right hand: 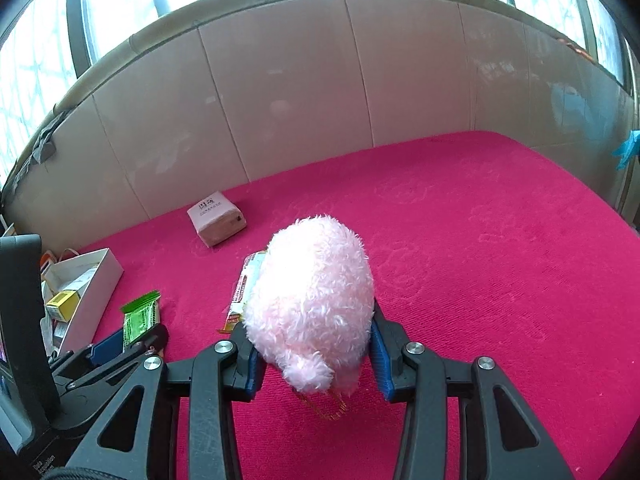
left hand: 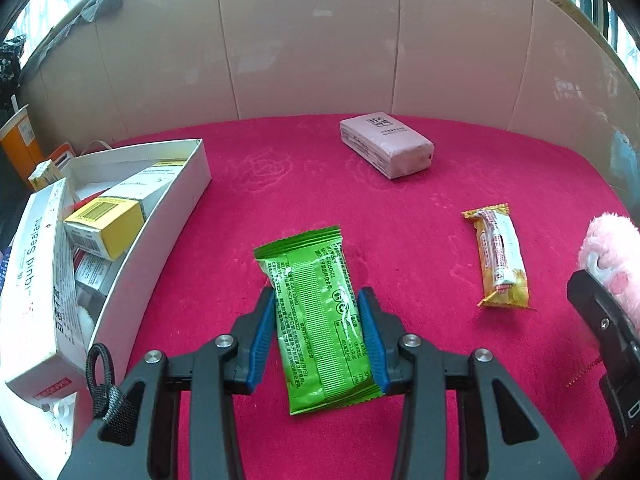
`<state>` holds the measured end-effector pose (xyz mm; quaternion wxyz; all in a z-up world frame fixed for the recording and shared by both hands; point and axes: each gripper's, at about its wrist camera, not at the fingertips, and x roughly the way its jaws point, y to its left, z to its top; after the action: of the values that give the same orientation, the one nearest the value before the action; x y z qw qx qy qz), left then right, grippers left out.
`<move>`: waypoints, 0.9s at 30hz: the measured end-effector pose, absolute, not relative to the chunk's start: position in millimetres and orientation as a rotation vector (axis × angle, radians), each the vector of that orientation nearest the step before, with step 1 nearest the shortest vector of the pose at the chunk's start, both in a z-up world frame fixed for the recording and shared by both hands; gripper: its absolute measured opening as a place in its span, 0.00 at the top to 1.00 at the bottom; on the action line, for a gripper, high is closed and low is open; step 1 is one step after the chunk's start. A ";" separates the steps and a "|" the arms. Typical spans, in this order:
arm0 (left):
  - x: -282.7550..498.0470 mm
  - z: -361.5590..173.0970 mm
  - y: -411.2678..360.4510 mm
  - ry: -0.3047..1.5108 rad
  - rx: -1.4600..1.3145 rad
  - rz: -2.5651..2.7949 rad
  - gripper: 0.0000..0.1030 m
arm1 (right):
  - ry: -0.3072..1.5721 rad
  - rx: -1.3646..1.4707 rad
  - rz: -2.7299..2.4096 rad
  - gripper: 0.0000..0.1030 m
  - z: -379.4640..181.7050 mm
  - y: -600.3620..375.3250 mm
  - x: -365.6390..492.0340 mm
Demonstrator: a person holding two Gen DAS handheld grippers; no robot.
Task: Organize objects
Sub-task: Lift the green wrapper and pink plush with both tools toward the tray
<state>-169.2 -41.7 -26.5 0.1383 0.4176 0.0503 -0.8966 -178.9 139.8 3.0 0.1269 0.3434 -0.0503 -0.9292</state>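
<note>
My left gripper (left hand: 317, 298) is shut on a green snack packet (left hand: 316, 312), its blue pads pressing both long sides over the red cloth (left hand: 280, 184). A pink fluffy plush toy (right hand: 310, 300) fills the jaws of my right gripper (right hand: 312, 322), which is shut on it. That plush toy (left hand: 610, 256) also shows at the right edge of the left wrist view. A yellow snack bar (left hand: 500, 256) lies on the cloth to the right of the green packet. In the right wrist view the plush half hides the snack bar (right hand: 244, 292). A pink wrapped block (left hand: 386, 144) rests near the back.
A white open box (left hand: 160, 232) at the left holds several cartons, among them a yellow one (left hand: 106, 228) and a long white sealant carton (left hand: 36, 280). Beige padded panels (left hand: 312, 40) wall the back. An orange cup (left hand: 18, 140) stands beyond the box.
</note>
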 end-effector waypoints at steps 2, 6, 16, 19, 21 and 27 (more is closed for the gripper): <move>-164.4 -27.8 -39.6 0.150 1.207 -2.600 0.61 | -0.131 0.980 -2.714 0.55 4.3 137.5 -175.1; -158.1 -25.8 -40.4 0.164 1.208 -2.615 0.61 | -0.119 0.993 -2.703 0.55 1.8 133.2 -171.3; -134.4 -14.0 -35.2 0.160 1.168 -2.660 0.61 | -0.113 0.930 -2.745 0.55 6.8 131.6 -156.4; -127.4 -10.6 -34.2 0.142 1.131 -2.679 0.61 | -0.092 0.904 -2.754 0.55 8.6 128.5 -153.0; -120.3 -8.1 -32.5 0.128 1.100 -2.694 0.61 | -0.091 0.891 -2.757 0.54 9.8 129.6 -150.8; -113.6 -4.1 -26.0 0.065 1.041 -2.729 0.61 | -0.127 0.894 -2.754 0.54 10.8 138.6 -146.3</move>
<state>-113.6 -26.0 -4.1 0.1099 0.3541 0.0222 -0.9284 -146.3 138.6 10.8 0.1216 0.3061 -0.0437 -0.9432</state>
